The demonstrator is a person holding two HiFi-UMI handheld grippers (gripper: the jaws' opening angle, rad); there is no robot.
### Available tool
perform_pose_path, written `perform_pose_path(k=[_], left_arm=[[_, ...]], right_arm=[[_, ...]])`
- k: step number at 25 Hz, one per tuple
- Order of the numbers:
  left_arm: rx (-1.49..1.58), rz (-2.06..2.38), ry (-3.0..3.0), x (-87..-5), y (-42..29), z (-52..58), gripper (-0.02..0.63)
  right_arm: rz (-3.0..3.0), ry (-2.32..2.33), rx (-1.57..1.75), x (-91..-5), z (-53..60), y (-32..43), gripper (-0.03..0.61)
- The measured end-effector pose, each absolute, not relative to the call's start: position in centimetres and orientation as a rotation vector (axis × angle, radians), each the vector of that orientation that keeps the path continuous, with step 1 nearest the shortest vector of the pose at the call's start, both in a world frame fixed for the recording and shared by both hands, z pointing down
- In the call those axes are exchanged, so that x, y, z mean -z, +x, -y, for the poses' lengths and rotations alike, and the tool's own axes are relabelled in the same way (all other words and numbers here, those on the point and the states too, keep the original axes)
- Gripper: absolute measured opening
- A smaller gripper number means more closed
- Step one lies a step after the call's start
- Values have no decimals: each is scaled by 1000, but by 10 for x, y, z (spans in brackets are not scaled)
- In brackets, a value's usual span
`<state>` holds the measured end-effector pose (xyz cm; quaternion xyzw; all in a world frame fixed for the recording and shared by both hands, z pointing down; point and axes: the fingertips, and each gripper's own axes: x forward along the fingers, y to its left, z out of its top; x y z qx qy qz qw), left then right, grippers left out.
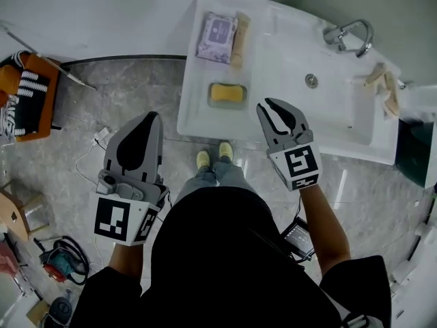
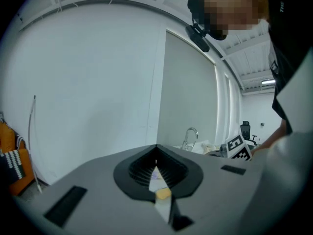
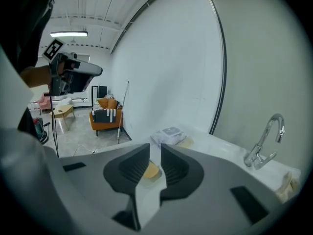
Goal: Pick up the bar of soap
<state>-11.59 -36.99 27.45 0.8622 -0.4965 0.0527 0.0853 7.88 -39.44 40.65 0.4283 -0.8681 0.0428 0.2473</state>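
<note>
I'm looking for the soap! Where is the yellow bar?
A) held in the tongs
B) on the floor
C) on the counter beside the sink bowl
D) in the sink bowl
C: the yellow bar sits on the white counter, beside the sink bowl, not in it.

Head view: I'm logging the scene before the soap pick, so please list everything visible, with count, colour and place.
washbasin: one, white, centre right
tap: one, chrome, behind washbasin
cloth: one, beige, washbasin's right rim
dish: one, grey, counter left of washbasin
bar of soap: one, yellow, in dish
packet: one, purple-white, counter's far end
block: one, tan, beside packet
chair: one, orange, far left
shoes: two, yellow, floor below counter
left claw: one, grey, shut, over floor
right claw: one, grey, open, empty, right of soap
</note>
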Motion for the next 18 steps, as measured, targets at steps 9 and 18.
perform_pose_path(k=[9,18], left_arm=[[-284,1656,2459,-285,-137,379,6],[-311,1752,2421,-279,-157,377,8]], right_arm=[[2271,878,-52,-489,416,40,157],[2089,633,151,-554,436,11,222]])
